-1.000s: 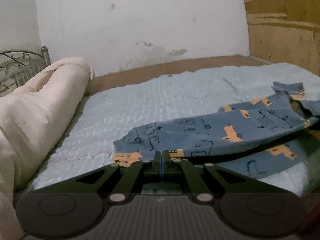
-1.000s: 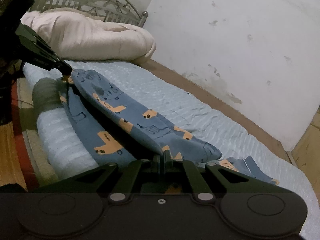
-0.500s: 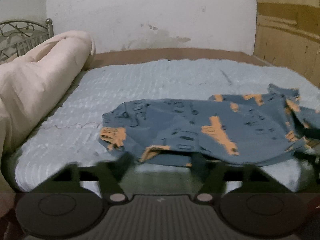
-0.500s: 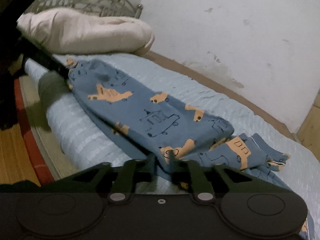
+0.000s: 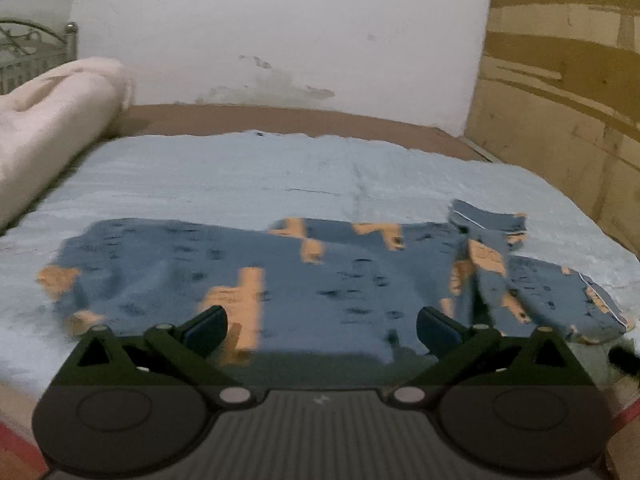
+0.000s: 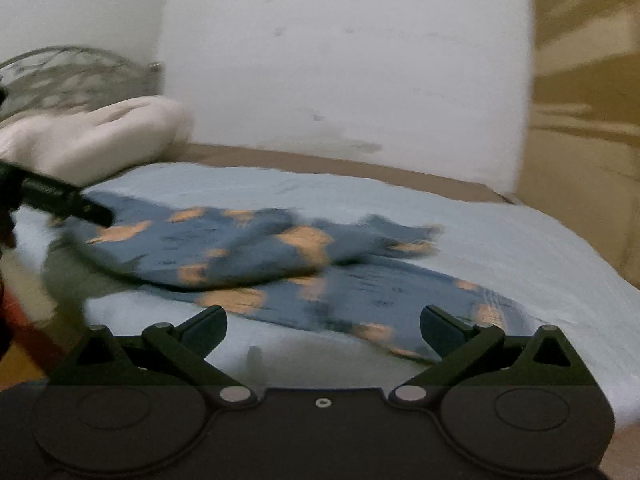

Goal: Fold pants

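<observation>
The blue pants (image 5: 304, 276) with orange truck prints lie folded over on the light blue bed cover (image 5: 280, 168), near its front edge. My left gripper (image 5: 322, 326) is open and empty, just in front of the pants' near edge. In the right wrist view the pants (image 6: 280, 256) lie across the bed, blurred. My right gripper (image 6: 323, 326) is open and empty, just short of the pants' lower layer. The left gripper's finger (image 6: 60, 200) shows at the left over the pants' end.
A rolled cream duvet (image 5: 52, 120) lies at the left end of the bed by a metal headboard (image 6: 72, 76). A white wall runs behind the bed and a wooden panel (image 5: 560, 80) stands at the right.
Both grippers were shut on the pants' edge a second ago. Both have opened, let the pants drop flat on the bed, and pulled back a little.
</observation>
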The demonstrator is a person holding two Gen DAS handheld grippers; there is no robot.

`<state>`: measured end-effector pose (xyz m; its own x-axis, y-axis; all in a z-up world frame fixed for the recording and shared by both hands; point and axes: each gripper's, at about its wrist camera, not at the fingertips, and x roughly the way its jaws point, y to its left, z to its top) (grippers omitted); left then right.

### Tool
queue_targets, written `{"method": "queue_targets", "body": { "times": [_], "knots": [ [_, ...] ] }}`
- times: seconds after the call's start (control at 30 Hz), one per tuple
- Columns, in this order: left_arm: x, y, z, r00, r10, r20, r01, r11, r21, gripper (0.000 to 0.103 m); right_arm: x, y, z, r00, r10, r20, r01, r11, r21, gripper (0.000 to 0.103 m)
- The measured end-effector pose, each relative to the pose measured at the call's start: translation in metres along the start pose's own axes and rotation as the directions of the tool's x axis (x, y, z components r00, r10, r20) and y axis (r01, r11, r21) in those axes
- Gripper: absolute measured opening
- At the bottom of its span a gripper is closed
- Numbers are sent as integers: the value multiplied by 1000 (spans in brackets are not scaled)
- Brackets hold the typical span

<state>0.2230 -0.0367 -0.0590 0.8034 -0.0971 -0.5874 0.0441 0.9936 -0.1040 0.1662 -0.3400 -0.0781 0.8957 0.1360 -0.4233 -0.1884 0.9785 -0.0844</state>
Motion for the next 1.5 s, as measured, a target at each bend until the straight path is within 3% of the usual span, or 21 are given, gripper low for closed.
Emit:
{"method": "queue_targets", "body": {
  "times": [0.17, 0.27, 0.33, 0.37, 0.4, 0.47, 0.5, 0.6, 0.73, 0.87, 1.17, 1.23, 1.27, 1.33, 1.4, 1.5],
  "knots": [
    [25, -26, -1, 999, 19, -27, -18, 1000, 19, 102, 30, -89, 6, 988, -112, -109, 129, 978, 162, 102],
    [28, -31, -6, 999, 3, -39, -3, 1000, 17, 102, 57, -129, 2, 981, -77, -176, 123, 956, 267, 92],
    [29, -31, -8, 999, -11, -42, 12, 1000, 16, 102, 74, -142, -2, 976, -20, -216, 89, 946, 313, 78],
    [30, -32, -9, 999, -16, -48, 17, 1000, 16, 102, 79, -143, -3, 974, -2, -226, 75, 946, 315, 75],
    [31, -32, -10, 998, -19, -57, 20, 1000, 17, 102, 82, -141, -4, 974, -2, -228, 73, 950, 302, 70],
    [35, -32, -13, 997, -19, -75, 21, 1000, 19, 102, 83, -135, -3, 976, -1, -218, 63, 959, 275, 50],
    [36, -31, -15, 997, -17, -81, 19, 1000, 19, 102, 83, -134, -2, 977, -2, -211, 60, 961, 271, 32],
    [36, -29, -17, 996, -24, -81, 26, 999, 19, 102, 82, -130, 4, 980, 0, -199, 42, 977, 208, 13],
    [35, -23, -20, 996, -32, -89, 34, 999, 14, 102, 82, -114, 25, 977, -101, -187, 101, 995, -13, 9],
    [33, -21, -23, 996, -39, -86, 41, 999, 22, 102, 87, -119, 36, 967, -185, -174, 168, 980, -106, 5],
    [26, -20, -19, 995, -65, -81, 67, 997, 24, 102, 119, -126, 12, 944, -234, -234, 200, 967, -160, 10],
    [19, -21, -15, 993, -105, -59, 106, 994, 18, 102, 119, -125, 14, 937, -265, -228, 232, 959, -162, 35],
    [16, -23, -13, 990, -133, -43, 133, 991, 19, 102, 116, -126, 18, 936, -278, -217, 249, 957, -150, 41],
    [15, -31, -8, 983, -181, -20, 181, 983, 31, 102, 112, -128, 30, 946, -268, -185, 249, 961, -118, 67],
    [16, -40, -4, 973, -229, -6, 229, 972, 51, 102, 111, -127, 45, 964, -217, -153, 209, 976, -67, 82],
    [22, -54, 0, 956, -294, -5, 293, 952, 84, 102, 125, -122, 66, 985, -89, -145, 92, 996, 12, 87]
  ]
}}
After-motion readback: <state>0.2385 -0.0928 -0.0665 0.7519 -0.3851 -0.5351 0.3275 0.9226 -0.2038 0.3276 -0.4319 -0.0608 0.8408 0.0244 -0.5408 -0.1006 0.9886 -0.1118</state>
